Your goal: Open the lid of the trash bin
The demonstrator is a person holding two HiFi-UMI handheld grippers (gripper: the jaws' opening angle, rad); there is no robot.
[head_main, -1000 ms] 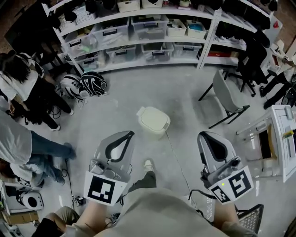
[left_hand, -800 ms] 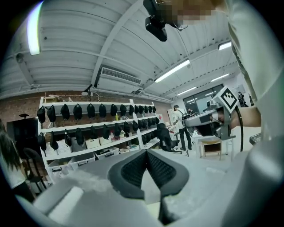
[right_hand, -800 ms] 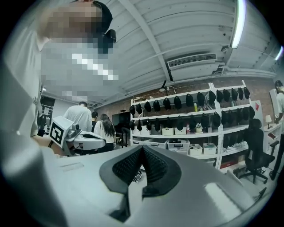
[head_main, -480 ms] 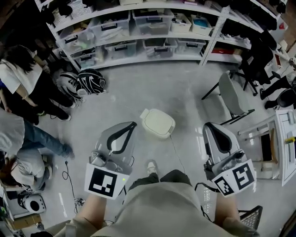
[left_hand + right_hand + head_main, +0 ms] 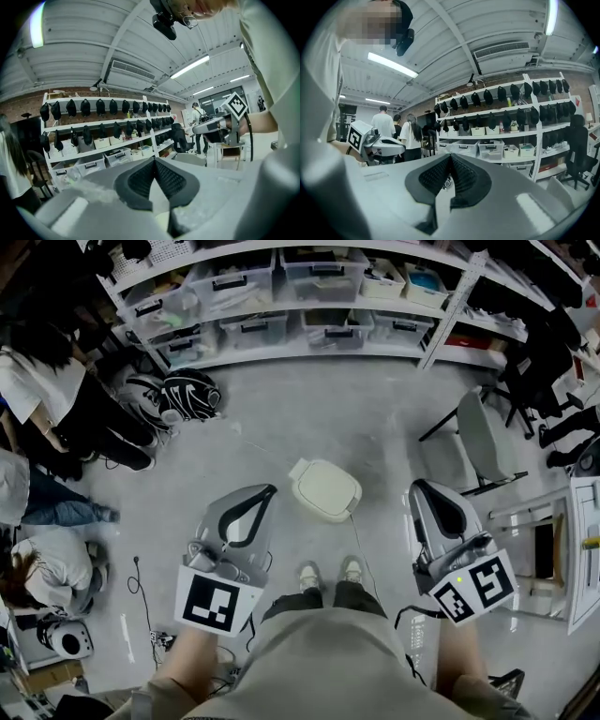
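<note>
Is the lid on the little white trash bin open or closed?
Closed. In the head view the lid lies flat over the top of the trash bin, and none of its inside shows.

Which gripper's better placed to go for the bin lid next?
Left, probably. In the head view the left gripper has its tip close beside the trash bin; the right gripper is farther off. Both are shut and empty.

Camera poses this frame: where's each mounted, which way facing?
Head view: on the person's head, steeply down at the trash bin; torso, shoes, left gripper, right gripper show.
Left gripper view: on it, facing the shelves; own shut jaws show.
Right gripper view: likewise, own shut jaws.
Shared: both see shelves and the other gripper.
</note>
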